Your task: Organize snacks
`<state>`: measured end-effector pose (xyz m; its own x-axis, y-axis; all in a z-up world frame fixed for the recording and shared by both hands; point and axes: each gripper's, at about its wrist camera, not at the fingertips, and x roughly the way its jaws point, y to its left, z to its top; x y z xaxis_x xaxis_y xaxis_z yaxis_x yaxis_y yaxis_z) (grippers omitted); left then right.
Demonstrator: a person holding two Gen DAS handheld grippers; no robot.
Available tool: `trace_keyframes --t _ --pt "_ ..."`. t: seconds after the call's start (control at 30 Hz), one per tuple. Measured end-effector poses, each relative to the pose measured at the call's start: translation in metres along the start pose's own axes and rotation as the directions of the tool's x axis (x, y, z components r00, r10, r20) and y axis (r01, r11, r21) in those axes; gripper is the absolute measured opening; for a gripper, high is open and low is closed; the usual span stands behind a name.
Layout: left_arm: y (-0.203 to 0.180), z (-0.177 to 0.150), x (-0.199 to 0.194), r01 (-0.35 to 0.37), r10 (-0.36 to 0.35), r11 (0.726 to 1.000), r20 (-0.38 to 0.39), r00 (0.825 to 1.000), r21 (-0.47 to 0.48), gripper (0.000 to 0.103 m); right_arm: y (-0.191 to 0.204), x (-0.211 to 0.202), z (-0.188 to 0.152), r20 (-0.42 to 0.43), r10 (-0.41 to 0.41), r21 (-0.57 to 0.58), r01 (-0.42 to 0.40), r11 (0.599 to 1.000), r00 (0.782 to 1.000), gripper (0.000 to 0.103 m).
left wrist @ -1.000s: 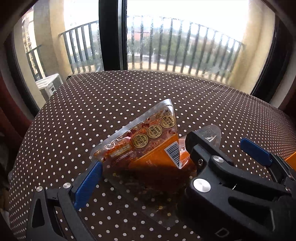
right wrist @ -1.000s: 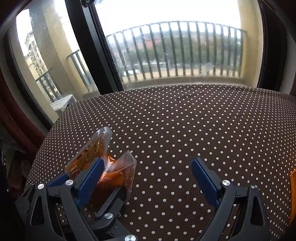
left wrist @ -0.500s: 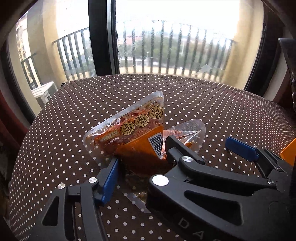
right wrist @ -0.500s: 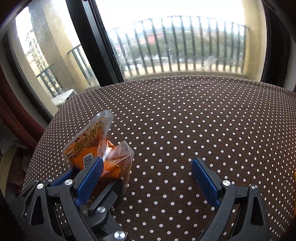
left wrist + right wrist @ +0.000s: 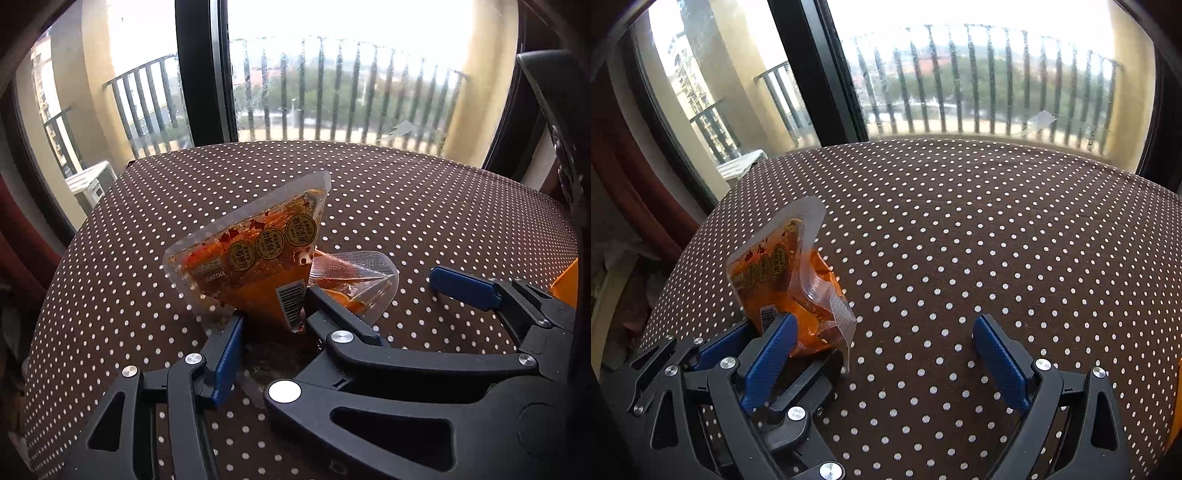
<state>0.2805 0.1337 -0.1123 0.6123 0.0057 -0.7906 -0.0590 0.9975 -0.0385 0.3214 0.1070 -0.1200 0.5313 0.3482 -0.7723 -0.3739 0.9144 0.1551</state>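
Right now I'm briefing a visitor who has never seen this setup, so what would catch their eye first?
The orange-red snack packet stands out: it is propped up on edge on the brown polka-dot tablecloth, between the blue pads of the left tool, whose jaws are closing on it. The right tool gapes open over bare cloth just to the packet's right. Behind the table, a bright window shows a railed balcony.

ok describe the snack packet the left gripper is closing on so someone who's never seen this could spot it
Start at the brown tablecloth with white dots in front of the balcony window. Near its front edge the left gripper, jaws closing, has a clear snack packet between its fingers, tipped up on edge. It is the only packet there: orange-red inside, with three round gold seals and a barcode.
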Motion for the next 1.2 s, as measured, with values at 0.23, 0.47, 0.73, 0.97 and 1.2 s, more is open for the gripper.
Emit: trace_keyframes --t 0.23,0.47,0.73,0.97,1.2 --pt "-0.011 -0.025 -0.018 0.023 -0.023 1.000 -0.005 1.000 0.004 0.056 -0.002 -0.020 -0.024 -0.032 0.020 0.009 -0.020 1.000 0.999 0.097" --pt "-0.021 -0.055 -0.036 0.086 -0.086 0.996 -0.031 0.996 0.003 0.056 -0.007 -0.049 -0.060 -0.036 0.019 -0.003 -0.019 1.000 0.999 0.097" --pt "-0.026 -0.081 -0.046 0.106 -0.106 0.994 -0.054 0.993 -0.007 0.063 -0.014 -0.071 -0.100 -0.055 0.027 -0.001 -0.027 1.000 0.998 0.097" --pt "-0.022 -0.076 -0.055 0.039 -0.039 0.998 0.003 0.999 -0.041 0.086 -0.014 -0.089 -0.102 -0.008 0.024 -0.014 -0.024 1.000 1.000 0.097" --pt "-0.017 -0.045 -0.058 -0.003 0.007 0.996 0.036 0.999 -0.087 0.086 -0.011 -0.092 -0.073 0.068 0.007 0.001 -0.007 1.000 0.998 0.097"
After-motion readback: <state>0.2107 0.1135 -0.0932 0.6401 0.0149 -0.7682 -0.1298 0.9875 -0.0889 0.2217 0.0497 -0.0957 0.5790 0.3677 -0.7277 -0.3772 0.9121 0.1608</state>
